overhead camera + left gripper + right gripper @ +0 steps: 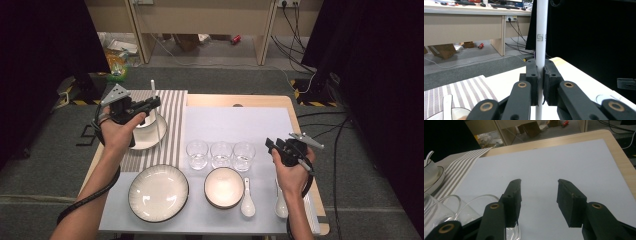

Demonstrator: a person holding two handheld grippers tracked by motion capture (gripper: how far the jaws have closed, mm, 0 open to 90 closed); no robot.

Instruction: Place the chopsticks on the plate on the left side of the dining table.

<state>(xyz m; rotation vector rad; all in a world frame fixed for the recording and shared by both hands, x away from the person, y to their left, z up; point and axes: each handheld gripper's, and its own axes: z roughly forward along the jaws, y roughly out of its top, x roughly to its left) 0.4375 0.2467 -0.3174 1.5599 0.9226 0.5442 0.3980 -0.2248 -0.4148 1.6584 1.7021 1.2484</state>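
the desk is covered by a white mat. left of this mat, above the striped cloth, a white chopstick is held upright, clamped in the left gripper. at the mat's right edge, the right gripper is held wide open and empty.

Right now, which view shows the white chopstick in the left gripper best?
The left gripper view: the white chopstick stands upright, clamped between the left gripper's jaws. The high view shows it as a thin line over the striped mat.
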